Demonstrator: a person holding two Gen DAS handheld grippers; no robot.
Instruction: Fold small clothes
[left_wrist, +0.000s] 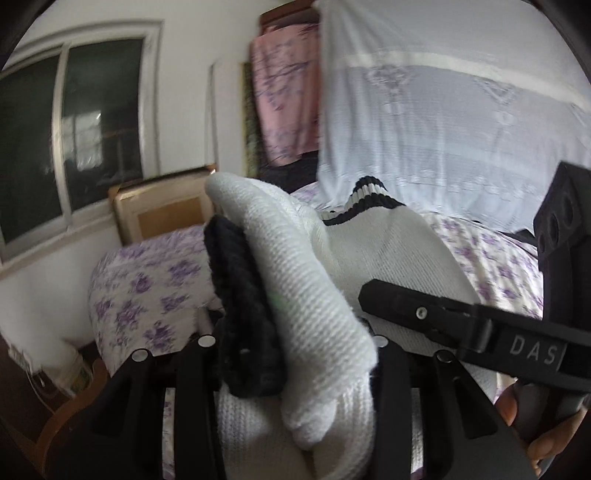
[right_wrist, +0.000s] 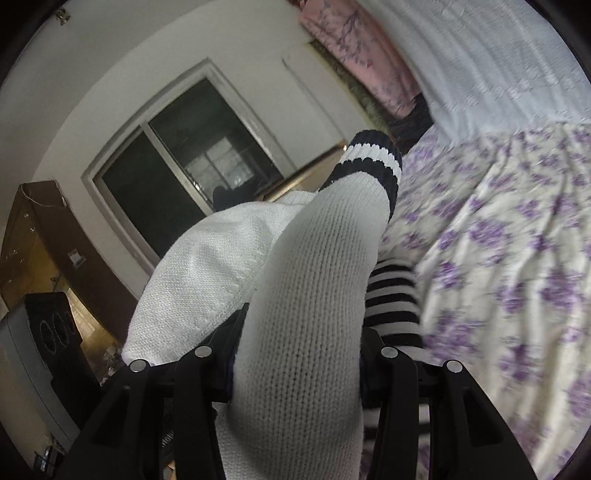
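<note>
A white knit sweater with black trim is bunched up between the fingers of my left gripper, which is shut on it. Its black-and-white ribbed hem shows behind the bundle. In the right wrist view a white sleeve ending in a black-and-white striped cuff fills my right gripper, shut on it. The sweater hangs above the bed. From the right of the left wrist view a black finger of the right gripper reaches in. Both grippers' fingertips are hidden by cloth.
The bed has a purple-flowered sheet, with a black-and-white striped garment lying on it. A white cloth and a pink flowered cloth hang behind. A window, a wooden bed end and a speaker stand to the left.
</note>
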